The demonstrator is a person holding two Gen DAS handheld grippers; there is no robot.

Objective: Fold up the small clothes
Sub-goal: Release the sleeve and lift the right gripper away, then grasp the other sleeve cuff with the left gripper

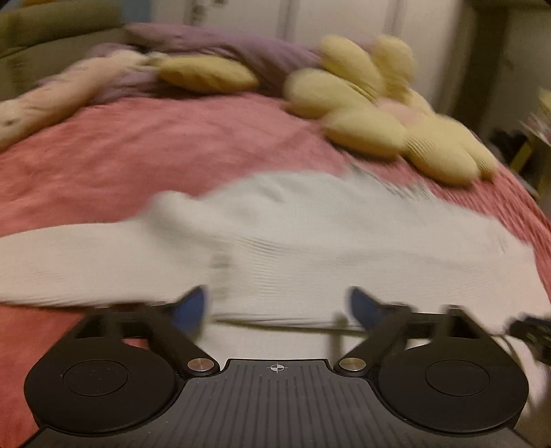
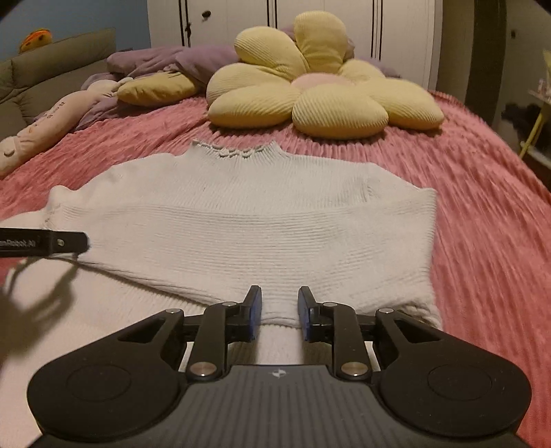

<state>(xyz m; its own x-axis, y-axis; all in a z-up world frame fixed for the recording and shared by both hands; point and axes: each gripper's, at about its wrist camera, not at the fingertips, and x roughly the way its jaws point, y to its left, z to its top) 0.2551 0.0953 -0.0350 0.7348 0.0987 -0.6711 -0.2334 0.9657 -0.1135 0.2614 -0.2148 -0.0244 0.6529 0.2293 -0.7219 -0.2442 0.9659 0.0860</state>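
A white ribbed knit sweater (image 2: 241, 220) lies flat on the pink bedspread (image 2: 482, 206), its collar (image 2: 237, 151) toward the far side. Its near edge is doubled over. My right gripper (image 2: 279, 310) sits low over that near edge, jaws a narrow gap apart, cloth lying under the gap and not pinched. In the blurred left wrist view, my left gripper (image 1: 275, 308) stands wide open above the sweater (image 1: 310, 234), nothing between its blue pads. One finger (image 2: 69, 242) of the left gripper reaches in over the sweater's left side in the right wrist view.
A yellow flower-shaped cushion (image 2: 310, 89) lies beyond the collar. A purple blanket (image 2: 172, 62) and a long pale plush toy (image 2: 51, 117) lie at the far left of the bed. White wardrobe doors (image 2: 241, 20) stand behind. The bed's edge falls away at the right.
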